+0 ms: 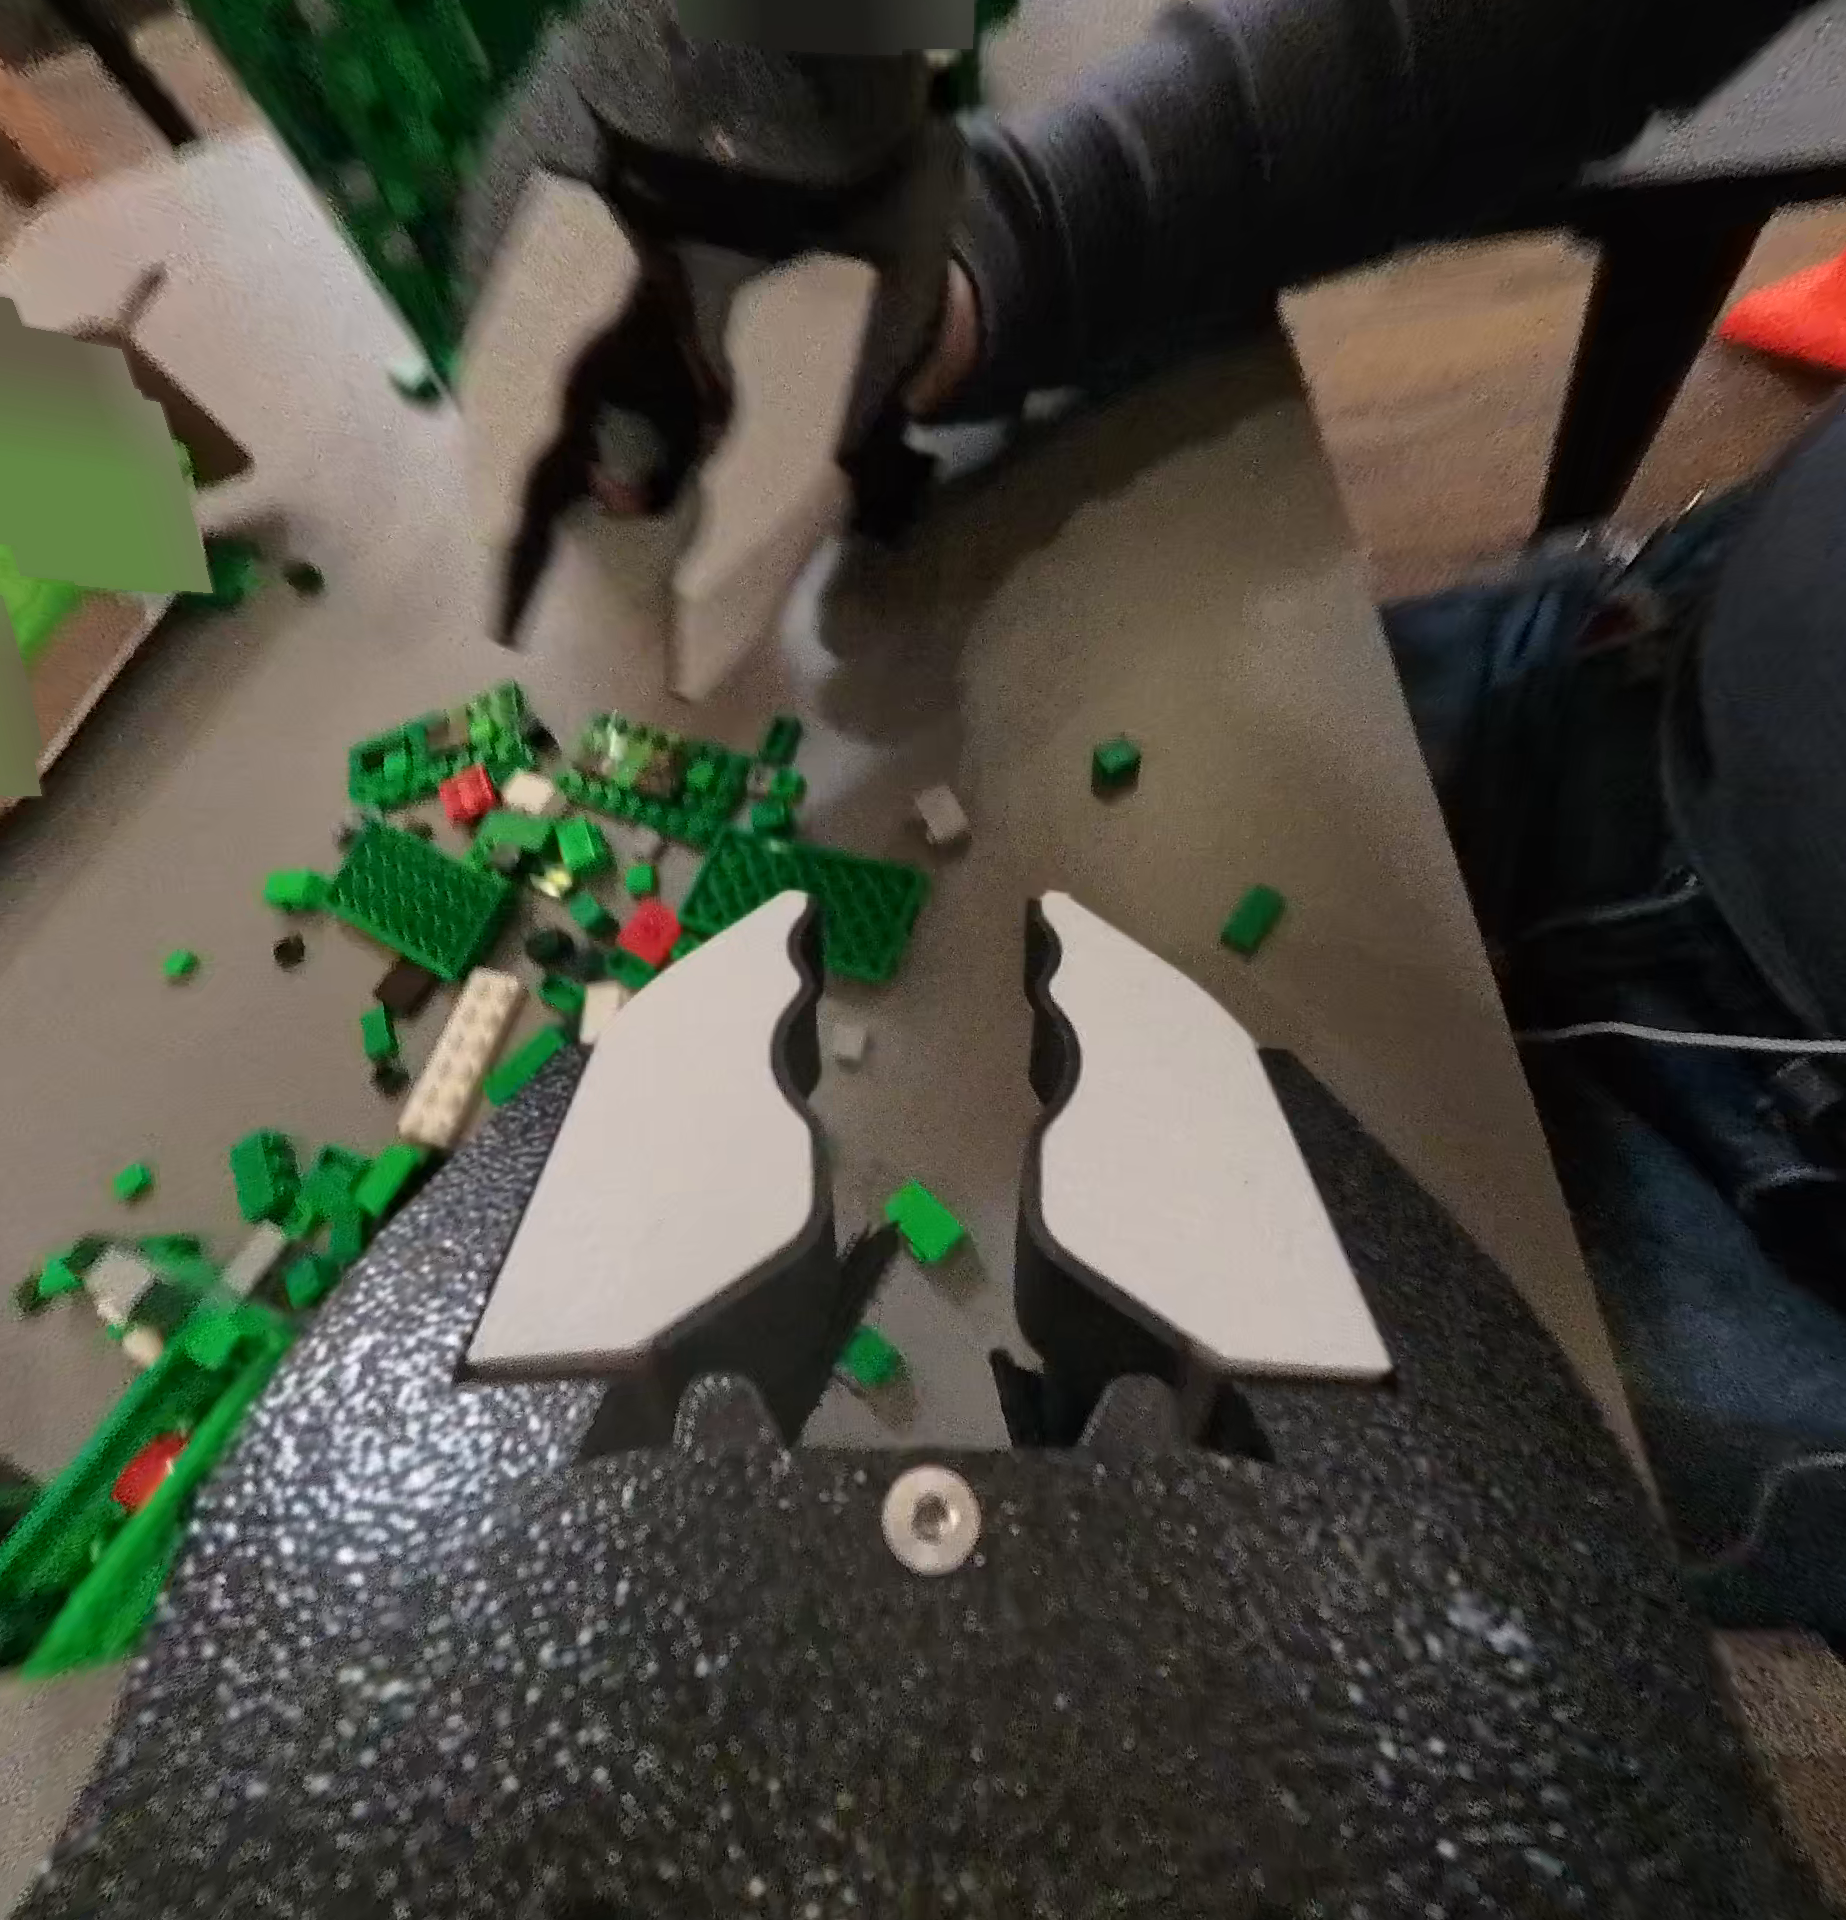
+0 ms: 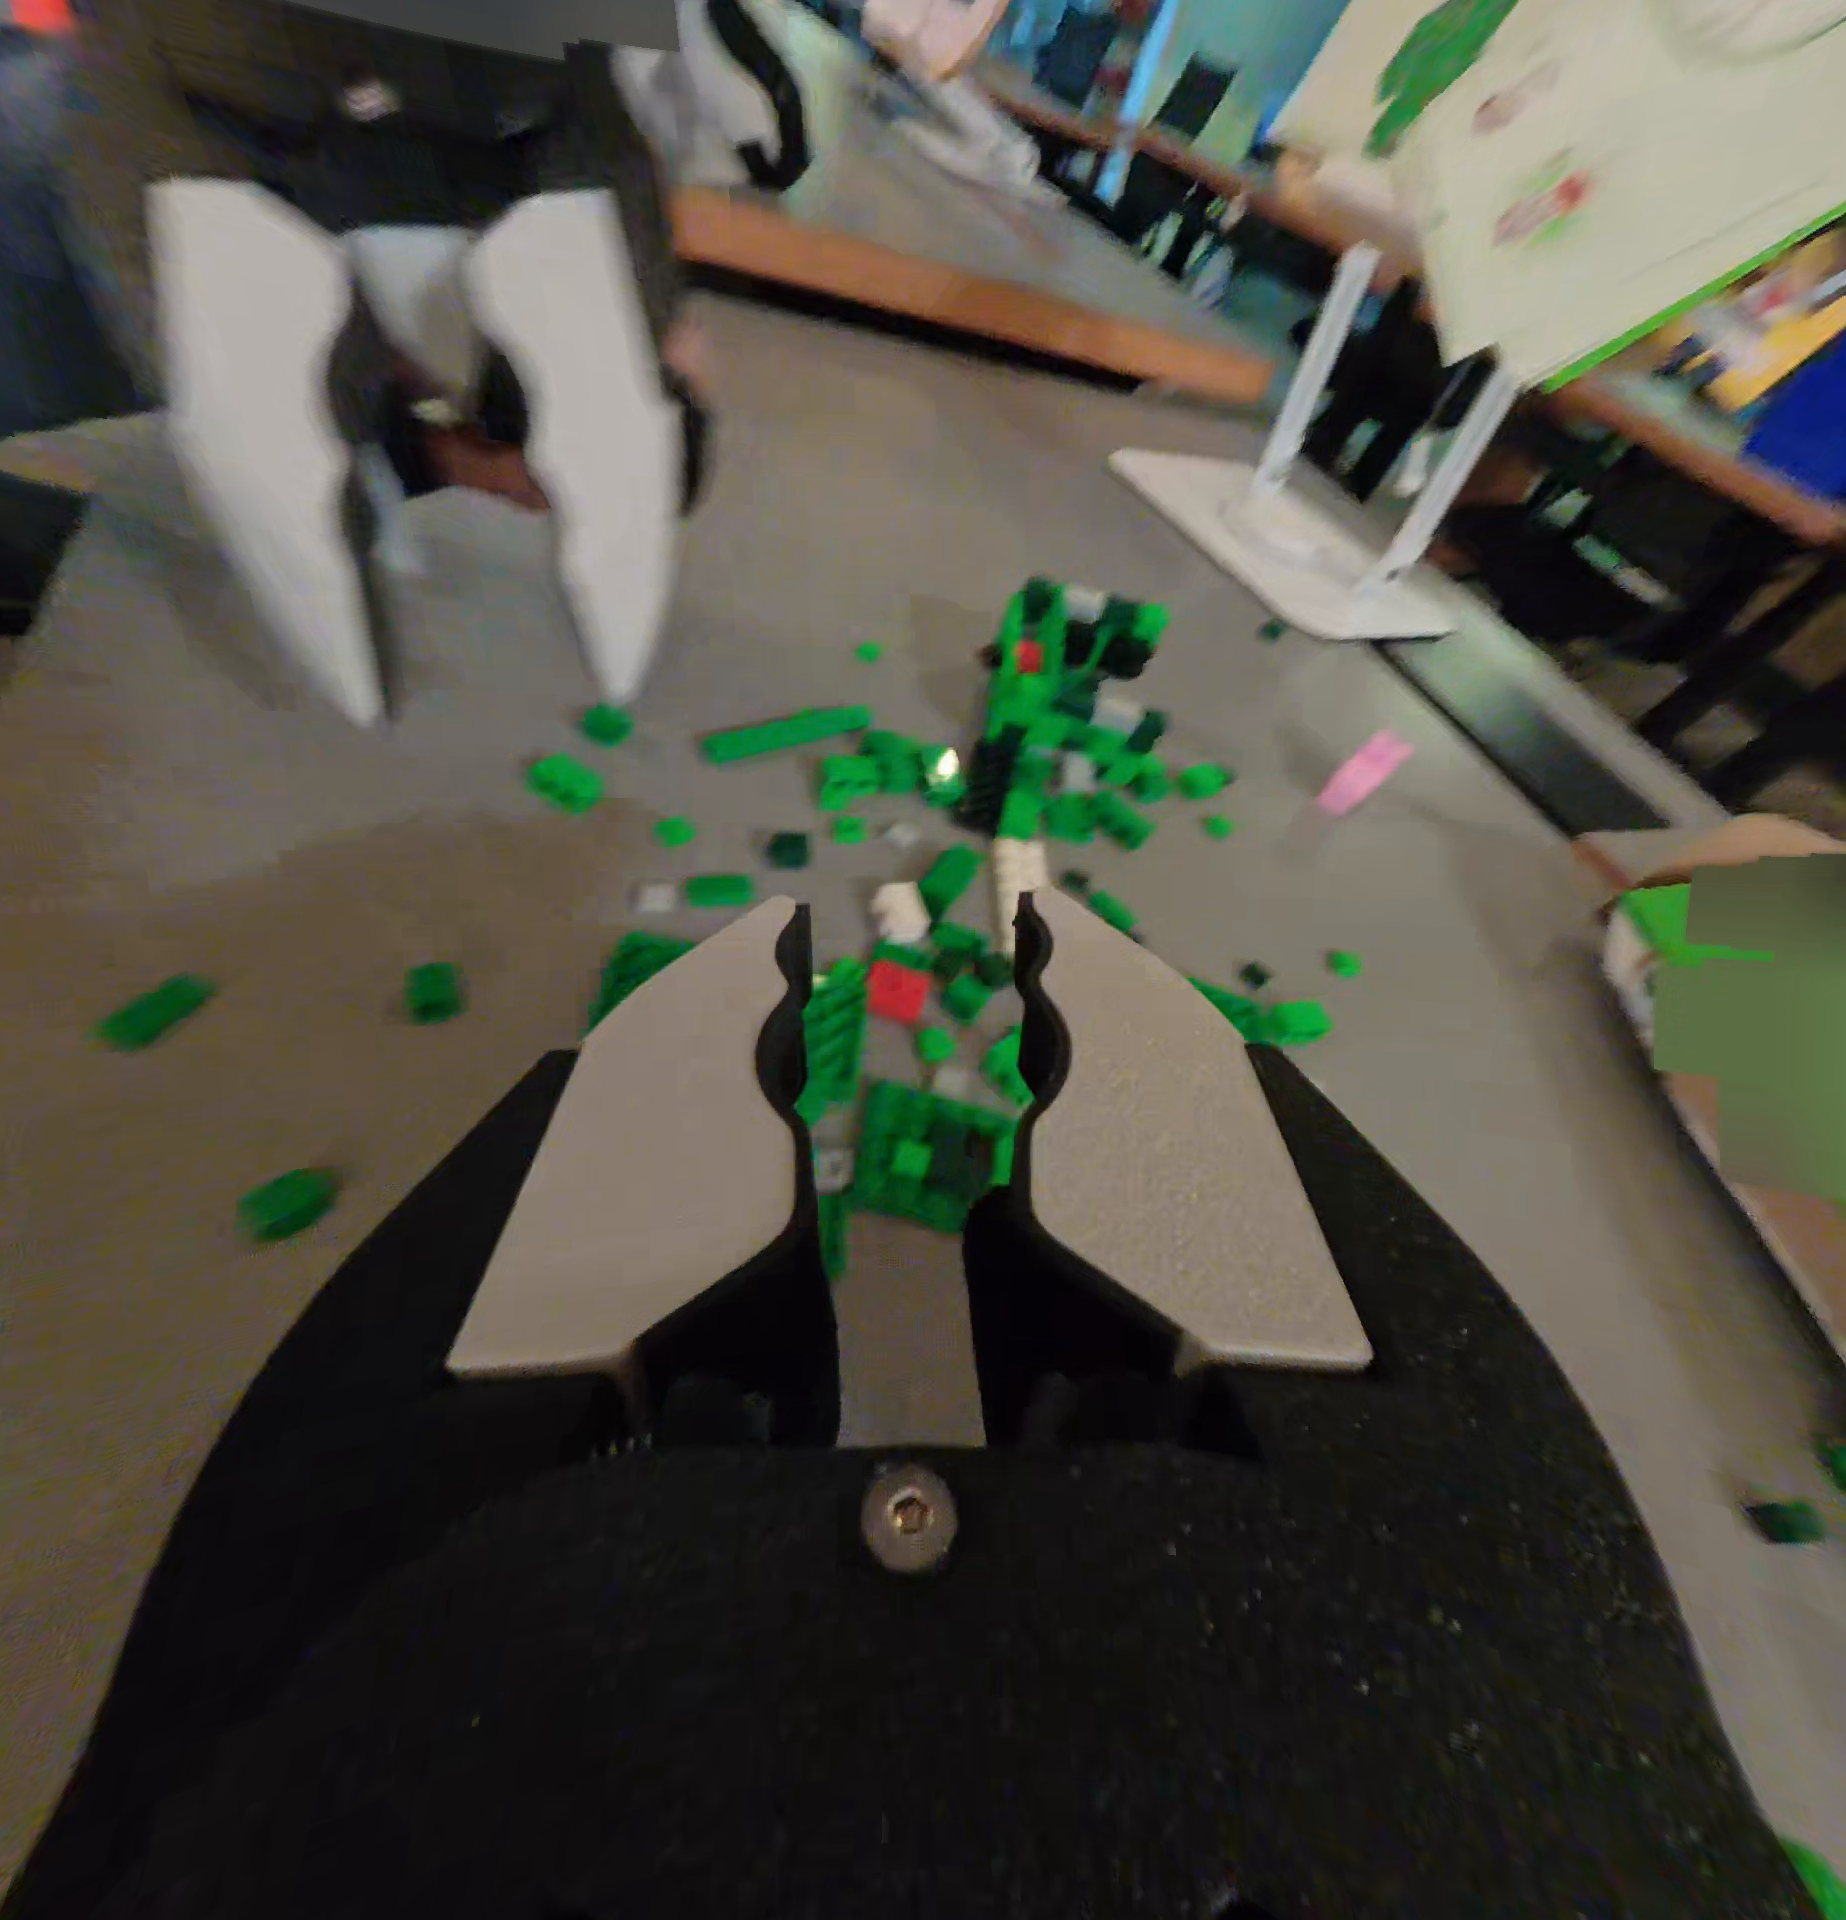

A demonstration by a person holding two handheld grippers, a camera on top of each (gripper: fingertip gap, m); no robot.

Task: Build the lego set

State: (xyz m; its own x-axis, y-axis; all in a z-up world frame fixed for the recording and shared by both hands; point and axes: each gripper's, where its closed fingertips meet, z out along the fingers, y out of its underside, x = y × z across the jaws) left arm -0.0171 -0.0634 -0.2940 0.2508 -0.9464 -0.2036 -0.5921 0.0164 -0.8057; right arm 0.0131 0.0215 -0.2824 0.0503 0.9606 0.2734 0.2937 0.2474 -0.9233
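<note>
Grey desk (image 2: 275,883) carried the scattered bricks (image 2: 1002,790) ahead of both grippers, left (image 1: 924,914) and right (image 2: 908,914), jaws released and empty; a clean pick probably required isolating one brick and straddling it squarely before closing.

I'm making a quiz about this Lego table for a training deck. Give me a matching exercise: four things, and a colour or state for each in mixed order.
Things:
1. left gripper
2. long brick beside the left gripper's finger
3. square brick between the right gripper's fingers
4. paper slip by the table's far edge

States:
A. pink
B. red
C. open, empty
D. cream

Pairs: 1-C, 2-D, 3-B, 4-A
</note>
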